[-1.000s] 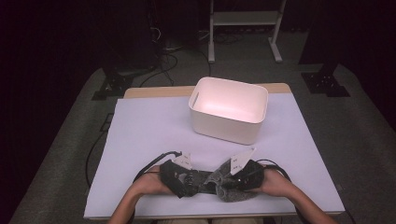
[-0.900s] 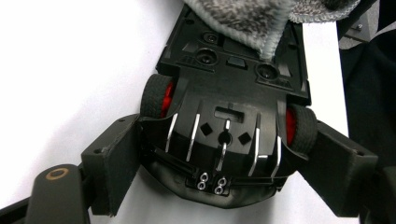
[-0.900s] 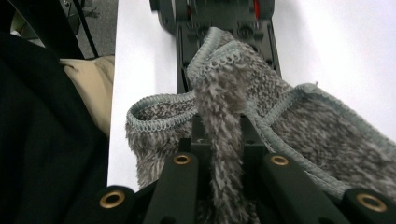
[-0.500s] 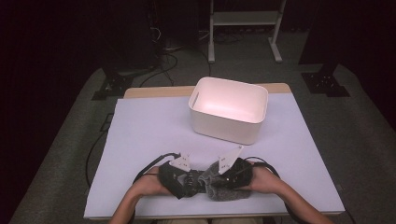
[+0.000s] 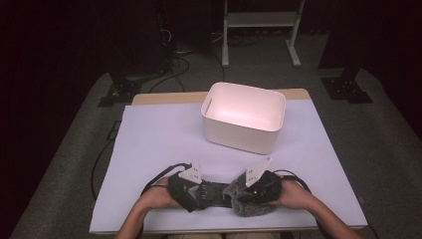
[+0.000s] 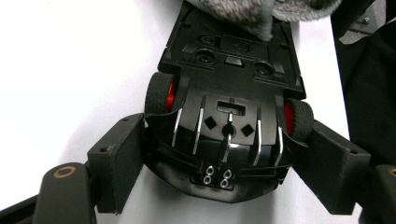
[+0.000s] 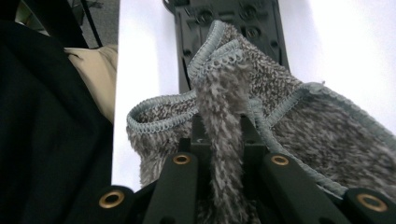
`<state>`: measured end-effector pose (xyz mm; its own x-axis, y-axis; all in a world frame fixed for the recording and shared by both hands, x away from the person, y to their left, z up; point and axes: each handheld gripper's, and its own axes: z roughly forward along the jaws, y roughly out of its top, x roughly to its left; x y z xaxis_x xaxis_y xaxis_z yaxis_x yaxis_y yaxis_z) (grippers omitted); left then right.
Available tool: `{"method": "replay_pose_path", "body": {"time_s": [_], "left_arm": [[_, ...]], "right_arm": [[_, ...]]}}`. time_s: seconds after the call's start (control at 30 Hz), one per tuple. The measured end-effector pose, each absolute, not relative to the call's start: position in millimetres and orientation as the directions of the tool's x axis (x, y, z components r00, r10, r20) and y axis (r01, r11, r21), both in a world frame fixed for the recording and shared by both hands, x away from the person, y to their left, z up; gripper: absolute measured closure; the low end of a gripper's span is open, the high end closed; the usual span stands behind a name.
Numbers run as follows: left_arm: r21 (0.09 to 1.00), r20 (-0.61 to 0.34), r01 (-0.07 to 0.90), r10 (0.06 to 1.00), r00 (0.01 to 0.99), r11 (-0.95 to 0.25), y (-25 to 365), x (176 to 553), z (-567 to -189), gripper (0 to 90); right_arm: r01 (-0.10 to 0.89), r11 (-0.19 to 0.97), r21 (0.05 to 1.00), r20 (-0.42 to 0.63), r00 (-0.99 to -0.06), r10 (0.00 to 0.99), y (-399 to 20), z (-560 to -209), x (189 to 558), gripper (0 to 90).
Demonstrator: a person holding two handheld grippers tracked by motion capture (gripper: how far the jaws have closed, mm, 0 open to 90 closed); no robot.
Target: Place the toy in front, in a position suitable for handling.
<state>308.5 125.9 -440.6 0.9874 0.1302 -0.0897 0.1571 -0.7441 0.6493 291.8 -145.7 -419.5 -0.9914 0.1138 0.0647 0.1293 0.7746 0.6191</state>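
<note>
A black toy car with red wheel hubs lies underside up between the pads of my left gripper, which is shut on its rear end. In the high view the car sits low near the table's front edge, with the left gripper at its left. My right gripper is shut on a fold of a grey fluffy cloth, which drapes over the car's far end. From above, the cloth covers the car's right end under the right gripper.
A white open bin stands at the back middle of the white table sheet. Cables trail from both grippers beside the person's forearms. A stand and cables sit on the dark floor beyond the table.
The right gripper slid left along the car with the cloth, then came back to the right. The left gripper and the car kept still.
</note>
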Motion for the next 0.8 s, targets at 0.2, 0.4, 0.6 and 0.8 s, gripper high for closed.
{"method": "replay_pose_path", "body": {"time_s": [0.2,0.4,0.6,0.8], "left_arm": [[0.653,-0.080,0.148,0.126,0.989,-0.743,125.6,307.8,-440.7,21.3],[0.649,-0.087,0.150,0.124,0.989,-0.746,127.4,307.9,-444.1,21.6],[0.650,-0.095,0.154,0.122,0.988,-0.744,127.6,308.9,-444.5,21.6],[0.652,-0.092,0.150,0.118,0.989,-0.743,127.8,309.0,-444.9,21.6]], "right_arm": [[0.054,0.774,0.631,0.040,-0.999,0.037,-111.5,-413.1,288.4,80.3],[0.015,0.772,0.636,0.020,-1.000,0.002,-88.8,-409.9,289.2,80.4],[0.066,0.767,0.638,0.035,-0.998,0.057,-113.7,-413.0,291.5,80.4],[0.144,0.759,0.635,0.060,-0.989,0.137,-150.8,-419.5,293.0,80.4]]}}
